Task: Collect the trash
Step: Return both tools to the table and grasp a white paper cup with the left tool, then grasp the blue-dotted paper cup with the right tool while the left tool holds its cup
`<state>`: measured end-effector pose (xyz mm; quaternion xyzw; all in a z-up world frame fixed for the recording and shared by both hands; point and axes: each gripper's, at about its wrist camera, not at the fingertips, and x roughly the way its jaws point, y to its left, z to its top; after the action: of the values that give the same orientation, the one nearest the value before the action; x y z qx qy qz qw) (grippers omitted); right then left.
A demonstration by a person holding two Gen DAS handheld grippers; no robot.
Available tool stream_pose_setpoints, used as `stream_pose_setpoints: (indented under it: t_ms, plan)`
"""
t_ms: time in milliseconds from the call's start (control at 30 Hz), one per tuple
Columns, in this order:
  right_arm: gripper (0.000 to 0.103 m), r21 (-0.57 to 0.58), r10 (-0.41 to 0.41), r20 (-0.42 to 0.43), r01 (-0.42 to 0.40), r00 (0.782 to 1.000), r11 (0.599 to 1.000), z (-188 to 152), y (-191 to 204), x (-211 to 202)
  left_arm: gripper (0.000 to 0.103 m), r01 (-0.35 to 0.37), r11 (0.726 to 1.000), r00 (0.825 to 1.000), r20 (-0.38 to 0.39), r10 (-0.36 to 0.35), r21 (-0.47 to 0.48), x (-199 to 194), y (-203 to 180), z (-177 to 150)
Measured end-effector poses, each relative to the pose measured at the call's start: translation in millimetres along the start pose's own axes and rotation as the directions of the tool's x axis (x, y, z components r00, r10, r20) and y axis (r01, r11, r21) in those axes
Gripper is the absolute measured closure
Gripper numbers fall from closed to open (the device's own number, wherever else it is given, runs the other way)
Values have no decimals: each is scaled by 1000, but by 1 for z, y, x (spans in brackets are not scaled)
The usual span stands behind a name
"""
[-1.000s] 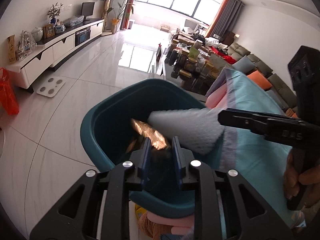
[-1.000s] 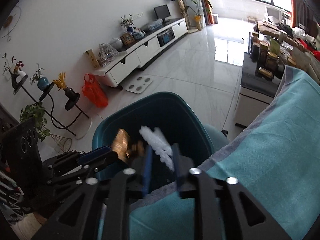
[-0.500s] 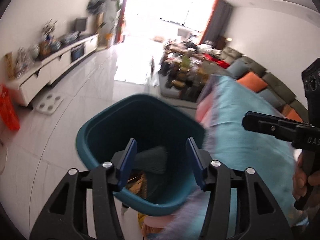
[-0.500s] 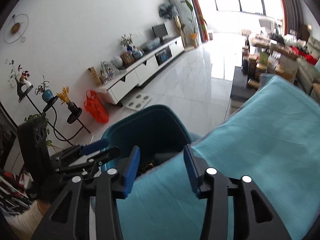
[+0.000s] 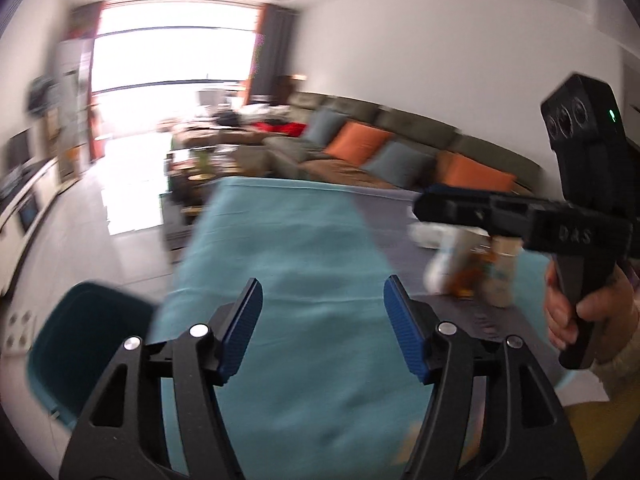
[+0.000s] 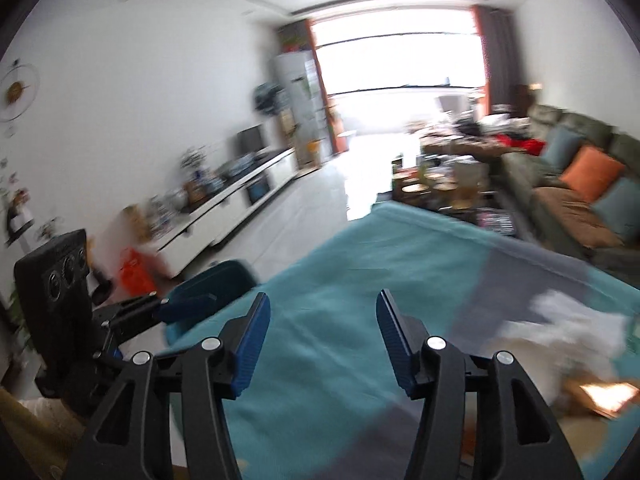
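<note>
Your fingers on both the left gripper [image 5: 322,326] and right gripper [image 6: 322,340] are wide apart, holding nothing; "DAS" marks the right one; bin [image 5: 86,344] sits near left, contents hidden.

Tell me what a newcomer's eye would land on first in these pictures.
The teal cloth fills the middle of both views, with the open left gripper and open right gripper above it, both empty. Blurred trash lies on its grey part at right; the teal bin sits lower left.
</note>
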<state>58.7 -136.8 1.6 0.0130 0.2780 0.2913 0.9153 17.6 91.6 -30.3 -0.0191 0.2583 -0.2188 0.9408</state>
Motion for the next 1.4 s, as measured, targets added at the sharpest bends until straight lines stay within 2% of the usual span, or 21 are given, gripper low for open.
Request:
stream_pose_setpoints:
  t_ms: [200,300,433,600,967,1100,1233,1333,1400]
  plan:
    - [42,68,-141,62,137,988,988,-18,-45,-54,40,130,987,990,-58,-125,93,40,-52,11]
    - [42,123,-209,66,200,976,972,-32,-70,-76,39,172,978,983,-90,-162,117,57,-65,14]
    - [42,207,-247,41,234,968,950,-53,-101,-89,39,211,968,972,-135,-193,134,84,-82,20]
    - [42,313,-191,11,178,982,933,-77,-128,-90,39,257,958,956,-177,-233,128,104,-89,29]
    - [41,378,-24,-7,25,1000,926,-98,-142,-61,52,316,944,918,-281,-279,94,146,-98,33]
    - [41,393,32,1,-30,999,919,-101,-146,-53,65,348,936,899,-306,-314,60,154,-94,31]
    - [40,392,60,-15,-50,998,919,-100,-142,-49,79,361,931,890,-320,-326,55,157,-95,27]
    - [38,367,56,-33,-41,998,929,-98,-134,-47,81,371,927,888,-313,-337,55,156,-94,27]
    - [29,377,53,-44,-32,998,926,-99,-132,-44,81,370,928,889,-312,-336,53,156,-92,26]
